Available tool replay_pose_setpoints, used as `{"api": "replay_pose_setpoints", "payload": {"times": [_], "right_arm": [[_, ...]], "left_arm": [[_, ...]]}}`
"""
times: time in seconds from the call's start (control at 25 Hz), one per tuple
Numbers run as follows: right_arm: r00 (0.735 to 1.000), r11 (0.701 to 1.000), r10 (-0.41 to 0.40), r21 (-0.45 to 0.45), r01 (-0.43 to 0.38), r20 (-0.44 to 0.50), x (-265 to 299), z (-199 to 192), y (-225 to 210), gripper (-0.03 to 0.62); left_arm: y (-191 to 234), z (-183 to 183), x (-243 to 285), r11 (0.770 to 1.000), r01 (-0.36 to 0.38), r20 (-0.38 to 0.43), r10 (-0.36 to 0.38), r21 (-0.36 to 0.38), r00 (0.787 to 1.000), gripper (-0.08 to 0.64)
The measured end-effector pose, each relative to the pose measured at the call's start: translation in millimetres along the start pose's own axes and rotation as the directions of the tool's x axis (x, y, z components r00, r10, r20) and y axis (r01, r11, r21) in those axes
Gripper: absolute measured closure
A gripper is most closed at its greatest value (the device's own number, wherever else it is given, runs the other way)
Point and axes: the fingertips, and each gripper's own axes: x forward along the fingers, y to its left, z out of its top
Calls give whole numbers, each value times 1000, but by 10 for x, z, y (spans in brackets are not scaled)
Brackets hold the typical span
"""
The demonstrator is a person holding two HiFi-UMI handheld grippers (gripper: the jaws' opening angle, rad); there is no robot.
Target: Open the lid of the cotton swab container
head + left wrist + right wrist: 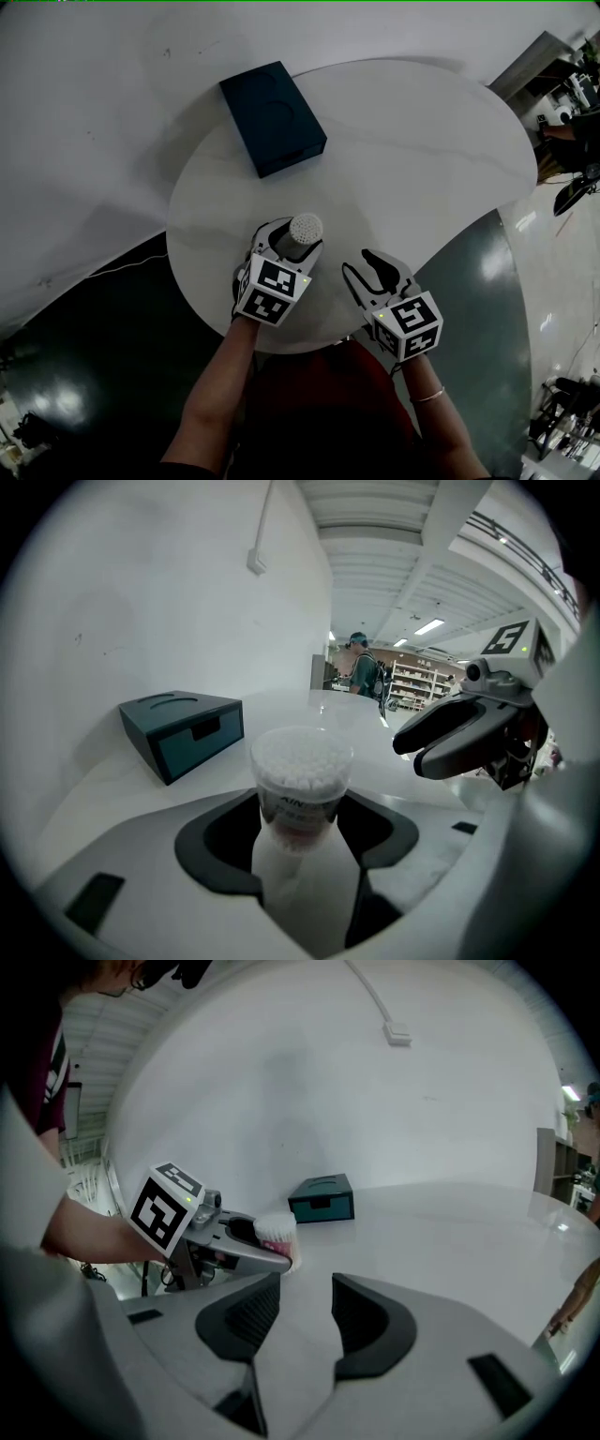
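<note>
In left hand-held gripper (300, 822), swab container (302, 761)

The table (422, 141) is white, the box (272, 117) dark teal. The cotton swab container (302, 780) is clear, packed with white tips, with a pinkish band below. The left claw (286, 236) and right claw (295, 1321) are pale grey with black pads; their cubes bear black-and-white square markers

I've got a round white table (450, 150) w/ a dark teal rectangular box (273, 117) lying flat at its far left, two round recesses on top, slot opening in one side. White wall (281, 1101) behind, small white fitting (397, 1031) on it w/ cable. Glossy dark floor (75, 394) near left; lit store shelves (417, 679) far bkgd.
</note>
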Motion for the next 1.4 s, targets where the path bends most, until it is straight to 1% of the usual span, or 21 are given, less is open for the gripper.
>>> {"api": "replay_pose_setpoints", "payload": {"times": [0.2, 0.32, 0.56, 0.72, 0.92, 1.16, 1.4], "right_arm": [[999, 997, 44, -62, -43, 16, -61, 73, 111, 426], [996, 993, 80, -93, -76, 38, -136, 162, 208, 426], [987, 981, 132, -157, -117, 89, -341, 302, 300, 426], [981, 967, 174, -205, -153, 88, -497, 289, 329, 426], [967, 945, 239, -250, -211, 86, -701, 313, 393, 418], [966, 928, 247, -306, -213, 78, -889, 279, 327, 396], [958, 910, 284, -330, -253, 48, -1056, 219, 320, 376]], "left_arm": [[-100, 17, -143, 999, 36, -7, -36, 21, 999, 298], [-183, 59, -231, 998, 48, -9, -48, 47, 999, 298], [-417, 121, -333, 991, 89, -31, -87, 99, 996, 298], [-643, 172, -350, 984, 104, -45, -98, 148, 994, 298], [-928, 246, -354, 978, 140, -50, -134, 156, 990, 298], [-1240, 315, -340, 970, 179, -52, -172, 166, 984, 298], [-1508, 381, -332, 958, 209, -68, -199, 195, 978, 298]]}}
